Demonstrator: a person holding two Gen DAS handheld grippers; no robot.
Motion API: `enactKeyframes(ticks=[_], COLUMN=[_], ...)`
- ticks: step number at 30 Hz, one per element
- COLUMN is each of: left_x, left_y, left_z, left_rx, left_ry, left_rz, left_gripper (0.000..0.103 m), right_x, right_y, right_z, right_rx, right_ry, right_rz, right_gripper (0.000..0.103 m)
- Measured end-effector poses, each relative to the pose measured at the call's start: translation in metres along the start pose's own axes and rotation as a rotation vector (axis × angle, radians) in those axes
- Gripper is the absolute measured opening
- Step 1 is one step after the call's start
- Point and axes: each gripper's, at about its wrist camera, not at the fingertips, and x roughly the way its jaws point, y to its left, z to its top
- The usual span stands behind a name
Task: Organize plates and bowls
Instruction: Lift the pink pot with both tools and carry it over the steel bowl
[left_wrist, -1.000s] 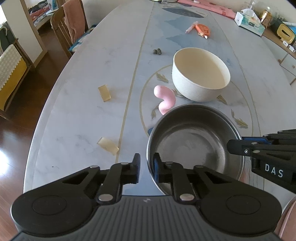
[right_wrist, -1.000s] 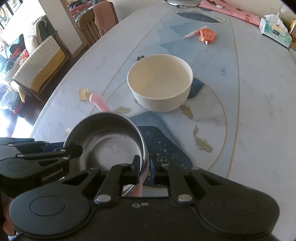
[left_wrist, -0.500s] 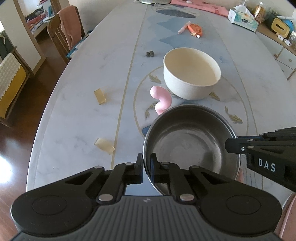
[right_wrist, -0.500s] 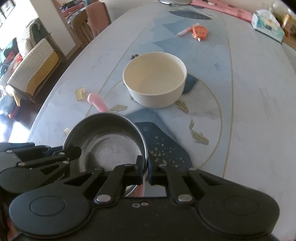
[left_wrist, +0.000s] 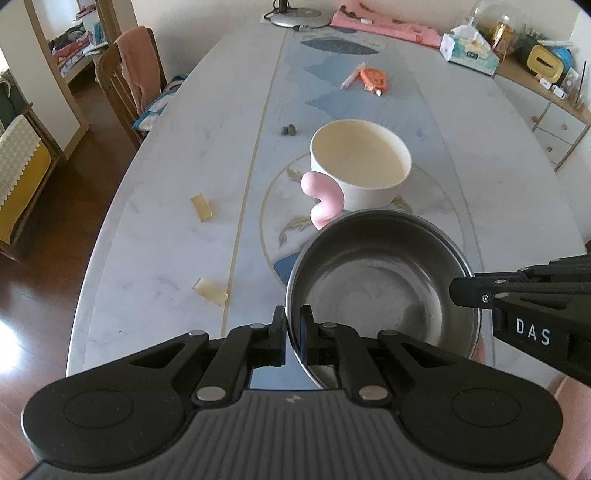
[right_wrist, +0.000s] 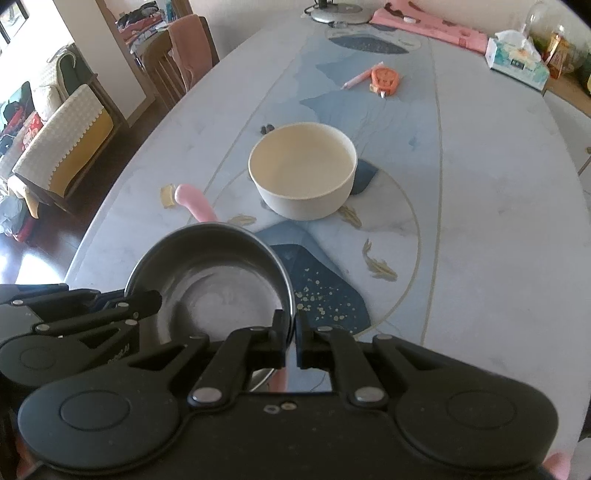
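Note:
A steel bowl (left_wrist: 376, 280) (right_wrist: 214, 280) hangs just above the table, held by both grippers. My left gripper (left_wrist: 292, 325) is shut on its left rim, and my right gripper (right_wrist: 291, 328) is shut on its right rim. Each gripper shows in the other's view: the right gripper (left_wrist: 458, 291) at the bowl's right edge, the left gripper (right_wrist: 153, 301) at its left edge. Beyond the steel bowl a cream bowl (left_wrist: 360, 162) (right_wrist: 303, 173) stands upright and empty on the table. A pink curved object (left_wrist: 323, 195) (right_wrist: 195, 206) lies between the two bowls, to the left.
The marble table (left_wrist: 166, 192) carries two yellowish blocks (left_wrist: 201, 207) (left_wrist: 210, 292), small dark bits (left_wrist: 289, 129), an orange item with a pink pen (left_wrist: 373, 79) and a tissue box (left_wrist: 469, 53). Wooden chairs (left_wrist: 125, 77) stand along the left edge. A cabinet (left_wrist: 557, 122) is at the right.
Both grippers have closed fully on the steel bowl's rim and lifted it; the table and the cream bowl now look farther away.

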Motion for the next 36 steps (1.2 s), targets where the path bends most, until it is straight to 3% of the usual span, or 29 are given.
enactKeyframes(ticks=[19, 36], left_x=[-0.069, -0.076], left_y=[-0.011, -0.008], left_z=[-0.03, -0.091], left_rx=[0.024, 0.035], left_ry=[-0.019, 0.041], left_rz=[-0.012, -0.034], left_gripper=[0.006, 0.006], right_x=[-0.064, -0.07], right_y=[0.013, 0.03], right_z=[-0.038, -0.1], right_rx=[-0.014, -0.01], right_ry=[-0.052, -0.005], right_rz=[0.007, 0.011], right_gripper=[0.006, 0.006])
